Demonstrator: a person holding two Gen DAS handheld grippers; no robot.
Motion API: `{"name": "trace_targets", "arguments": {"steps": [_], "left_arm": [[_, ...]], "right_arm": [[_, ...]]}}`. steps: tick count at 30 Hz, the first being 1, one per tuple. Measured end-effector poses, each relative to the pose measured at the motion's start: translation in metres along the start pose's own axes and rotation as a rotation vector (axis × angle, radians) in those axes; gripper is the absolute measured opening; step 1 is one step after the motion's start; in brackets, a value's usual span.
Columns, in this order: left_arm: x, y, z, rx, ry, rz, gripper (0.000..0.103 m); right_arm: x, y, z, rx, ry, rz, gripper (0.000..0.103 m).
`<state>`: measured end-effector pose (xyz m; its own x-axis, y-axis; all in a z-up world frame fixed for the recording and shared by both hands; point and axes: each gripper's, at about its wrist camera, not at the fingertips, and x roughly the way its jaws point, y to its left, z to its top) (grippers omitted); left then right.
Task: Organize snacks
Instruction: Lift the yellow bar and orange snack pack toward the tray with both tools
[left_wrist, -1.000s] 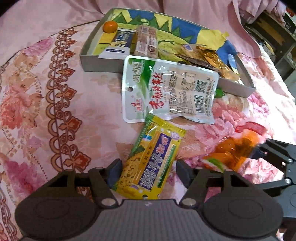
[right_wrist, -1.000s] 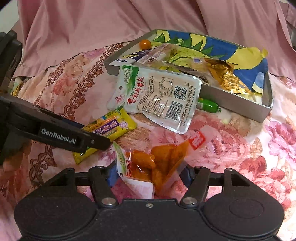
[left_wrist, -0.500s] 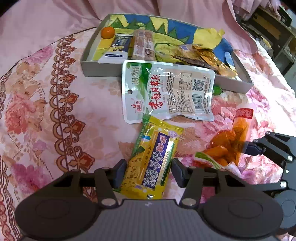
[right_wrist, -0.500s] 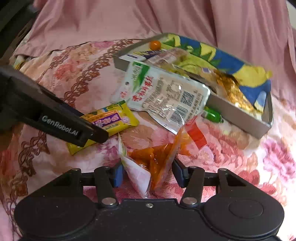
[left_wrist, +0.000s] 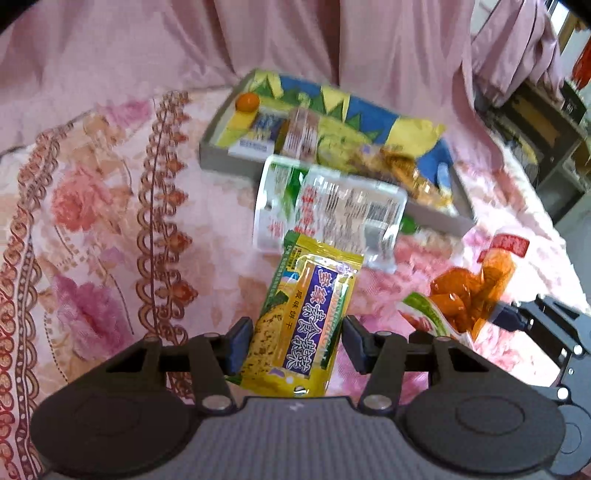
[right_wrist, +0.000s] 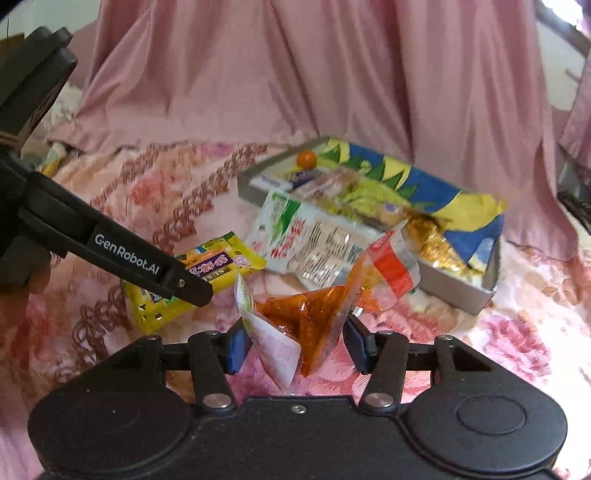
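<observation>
My left gripper (left_wrist: 295, 341) is shut on a yellow cracker packet (left_wrist: 306, 321) and holds it above the bedspread; it also shows in the right wrist view (right_wrist: 192, 280). My right gripper (right_wrist: 293, 343) is shut on an orange snack pouch (right_wrist: 314, 314), lifted and crumpled; the pouch shows in the left wrist view (left_wrist: 469, 291). A clear white-and-green snack bag (left_wrist: 328, 210) lies against the front wall of the grey box (left_wrist: 229, 160), which holds several snacks and a small orange fruit (left_wrist: 246, 101).
A flowered pink bedspread (left_wrist: 92, 221) covers the surface, with pink draped cloth (right_wrist: 295, 74) behind the box. A small green item (left_wrist: 408, 223) lies by the box's front wall. Dark shelving (left_wrist: 546, 122) stands at the far right.
Both grippers have risen and tilted up, lifting the yellow packet and the orange pouch off the bedspread. The view now takes in more of the cloth behind the box.
</observation>
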<state>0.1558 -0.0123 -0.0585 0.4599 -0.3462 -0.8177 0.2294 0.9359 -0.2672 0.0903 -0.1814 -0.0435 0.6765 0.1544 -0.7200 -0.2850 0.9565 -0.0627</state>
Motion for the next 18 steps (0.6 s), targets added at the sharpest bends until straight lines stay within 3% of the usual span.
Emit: {"name": "trace_targets", "arguments": {"steps": [10,18], "left_arm": [[-0.016,-0.002,0.025,-0.04,-0.18,-0.008,0.057],[-0.007,-0.01,0.077,-0.025,-0.318,-0.051,0.057]], "right_arm": [[-0.02,-0.03,0.01,0.138,-0.147,-0.063,0.055],[-0.008,-0.069,0.036,0.164,-0.211,-0.122,0.055]]}}
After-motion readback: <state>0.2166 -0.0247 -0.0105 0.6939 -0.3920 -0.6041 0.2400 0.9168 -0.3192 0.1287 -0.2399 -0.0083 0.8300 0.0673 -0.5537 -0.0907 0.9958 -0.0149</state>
